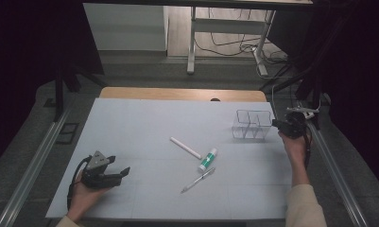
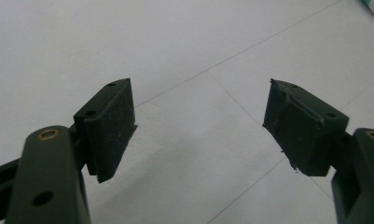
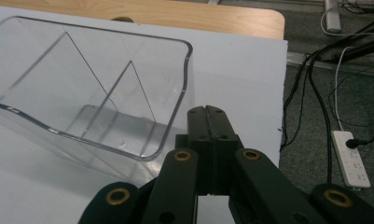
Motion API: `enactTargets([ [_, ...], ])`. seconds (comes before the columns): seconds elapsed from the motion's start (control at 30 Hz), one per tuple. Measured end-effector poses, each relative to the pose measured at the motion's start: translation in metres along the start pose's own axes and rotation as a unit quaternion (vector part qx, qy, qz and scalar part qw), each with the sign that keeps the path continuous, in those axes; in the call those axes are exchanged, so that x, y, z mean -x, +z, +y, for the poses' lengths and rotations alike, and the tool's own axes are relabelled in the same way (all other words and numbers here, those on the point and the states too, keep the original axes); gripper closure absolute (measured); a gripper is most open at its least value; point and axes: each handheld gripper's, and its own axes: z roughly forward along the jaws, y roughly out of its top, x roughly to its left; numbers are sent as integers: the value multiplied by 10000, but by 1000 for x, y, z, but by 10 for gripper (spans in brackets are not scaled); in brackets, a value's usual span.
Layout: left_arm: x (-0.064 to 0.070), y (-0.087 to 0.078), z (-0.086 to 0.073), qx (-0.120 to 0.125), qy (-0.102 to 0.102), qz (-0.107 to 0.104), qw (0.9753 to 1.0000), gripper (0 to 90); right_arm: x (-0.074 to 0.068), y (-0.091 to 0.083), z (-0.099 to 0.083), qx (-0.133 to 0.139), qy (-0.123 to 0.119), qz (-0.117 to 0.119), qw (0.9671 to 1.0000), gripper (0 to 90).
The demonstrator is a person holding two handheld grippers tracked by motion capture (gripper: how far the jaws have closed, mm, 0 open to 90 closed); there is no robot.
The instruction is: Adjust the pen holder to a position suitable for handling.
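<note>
We see nothing stowed yet: clear organizer [image 1: 251,124] at 2 o'clock sits empty; white stick [image 1: 185,147], glue stick [image 1: 208,159], pen [image 1: 198,180] lie mid-table. Right gripper [image 3: 207,110] clenched on nothing beside organizer; left gripper [image 2: 198,128] released at 8 o'clock.

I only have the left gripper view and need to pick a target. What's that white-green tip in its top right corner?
Observer: A glue stick, lying flat mid-table.
Operator: Anything beside it?
Observer: A pen on the near side and a white stick on the far side, all apart.
Operator: Where's the right gripper?
Observer: The right gripper is shut on nothing, beside the right end of a clear bin.
</note>
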Motion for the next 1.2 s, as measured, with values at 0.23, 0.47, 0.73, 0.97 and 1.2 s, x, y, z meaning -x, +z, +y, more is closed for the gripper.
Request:
enactTargets([
  [0.23, 0, 0, 0, -11, 13, 9, 10000, 249, 5, 8, -2, -92, 4, -22, 10000, 889],
  [0.47, 0, 1, 0, -33, 21, 16, 10000, 250, 8, 16, -5, -234, 0, 40, 9997, 889],
  [0.73, 1, 1, 0, -39, 26, 10, 10000, 249, 8, 20, -7, -318, -23, 76, 9995, 889],
  [0.97, 1, 1, 0, -28, 34, 13, 10000, 250, 5, 23, -7, -355, -34, 143, 9993, 890],
  [1.2, 0, 1, 0, -40, 29, 16, 10000, 251, 4, 26, -8, -445, -57, 187, 9988, 890],
])
